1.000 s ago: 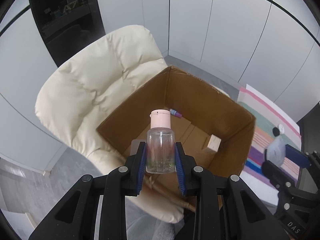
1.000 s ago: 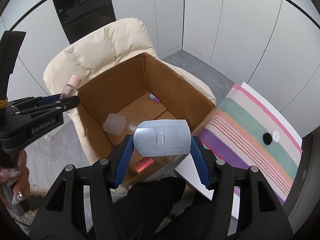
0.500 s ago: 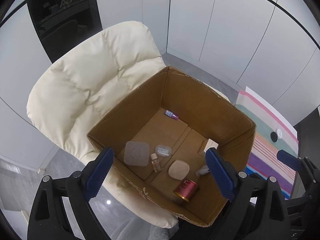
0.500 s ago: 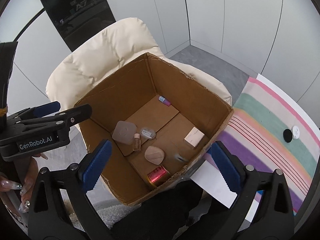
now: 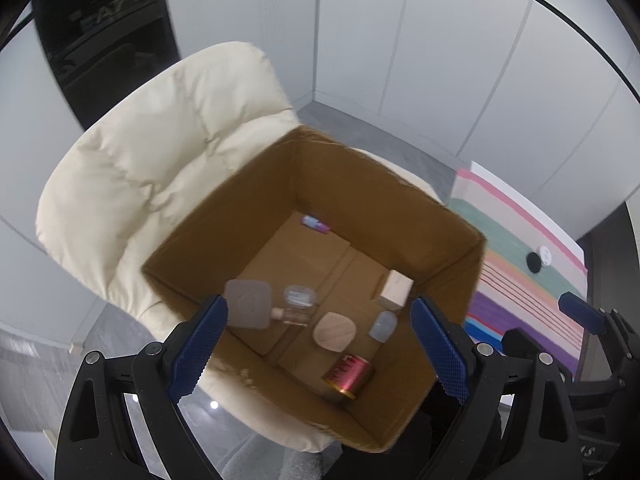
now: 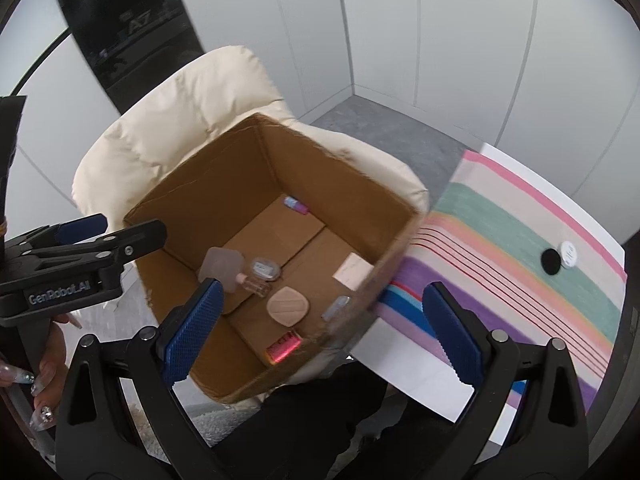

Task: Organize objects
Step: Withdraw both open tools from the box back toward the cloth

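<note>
Both grippers hang wide open and empty above an open cardboard box (image 5: 360, 184) that sits on a cream padded chair (image 5: 160, 168). On the box floor, below my left gripper (image 5: 318, 320), a clear bottle with a pink cap (image 5: 294, 316) lies on its side. A pale blue translucent case (image 5: 383, 326) lies to its right. In the right wrist view my right gripper (image 6: 324, 300) stands over the box's near wall, with the bottle (image 6: 254, 282) and the case (image 6: 336, 307) below it. The left gripper (image 6: 100, 236) shows side-on at the left.
The box also holds a frosted square container (image 5: 248, 308), a small clear jar (image 5: 300, 296), a peach puff (image 5: 334, 331), a red can (image 5: 348, 372), a beige block (image 5: 396, 290) and a purple tube (image 5: 316, 224). A striped cloth (image 6: 520, 240) at the right carries a black disc (image 6: 550, 262) and a white cap (image 6: 568, 254).
A second ago the left gripper held the bottle and the right held the pale case. Both opened, and the two things now lie on the box floor. Both views have shifted slightly.
</note>
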The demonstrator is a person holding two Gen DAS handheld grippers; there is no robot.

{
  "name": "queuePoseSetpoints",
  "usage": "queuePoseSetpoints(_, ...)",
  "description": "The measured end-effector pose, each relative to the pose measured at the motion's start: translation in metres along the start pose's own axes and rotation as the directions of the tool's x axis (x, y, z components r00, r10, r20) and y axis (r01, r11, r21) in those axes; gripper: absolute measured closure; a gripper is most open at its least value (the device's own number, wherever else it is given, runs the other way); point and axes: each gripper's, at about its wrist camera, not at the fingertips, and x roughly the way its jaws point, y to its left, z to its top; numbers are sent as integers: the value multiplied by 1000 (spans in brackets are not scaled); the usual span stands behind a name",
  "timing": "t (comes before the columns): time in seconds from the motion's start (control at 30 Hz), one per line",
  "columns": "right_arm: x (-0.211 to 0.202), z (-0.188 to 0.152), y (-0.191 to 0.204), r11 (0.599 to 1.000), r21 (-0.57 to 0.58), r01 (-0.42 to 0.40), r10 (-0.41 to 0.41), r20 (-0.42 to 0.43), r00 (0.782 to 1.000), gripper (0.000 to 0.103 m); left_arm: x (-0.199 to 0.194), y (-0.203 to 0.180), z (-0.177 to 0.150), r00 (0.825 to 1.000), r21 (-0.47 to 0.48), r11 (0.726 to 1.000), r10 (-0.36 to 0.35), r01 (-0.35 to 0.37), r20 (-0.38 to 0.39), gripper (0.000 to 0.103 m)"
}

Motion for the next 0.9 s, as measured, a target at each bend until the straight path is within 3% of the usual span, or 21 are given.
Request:
queuePoseSetpoints(0.33, -39, -22, -102, 971, 193, 144, -152, 27, 988, 2, 13, -104, 7, 992, 136, 982, -125, 127, -26, 9)
queuePoseSetpoints(0.63, -79, -58, -209, 889, 370, 268, -287, -5, 958, 2, 33, -208, -2, 973, 259, 938, -216, 231, -84, 9)
queuePoseSetpoints(0.9, -89, -93, -290, 811, 483, 330, -348, -56, 936, 2, 55, -288, -12, 969, 325, 913, -225, 248, -107, 9)
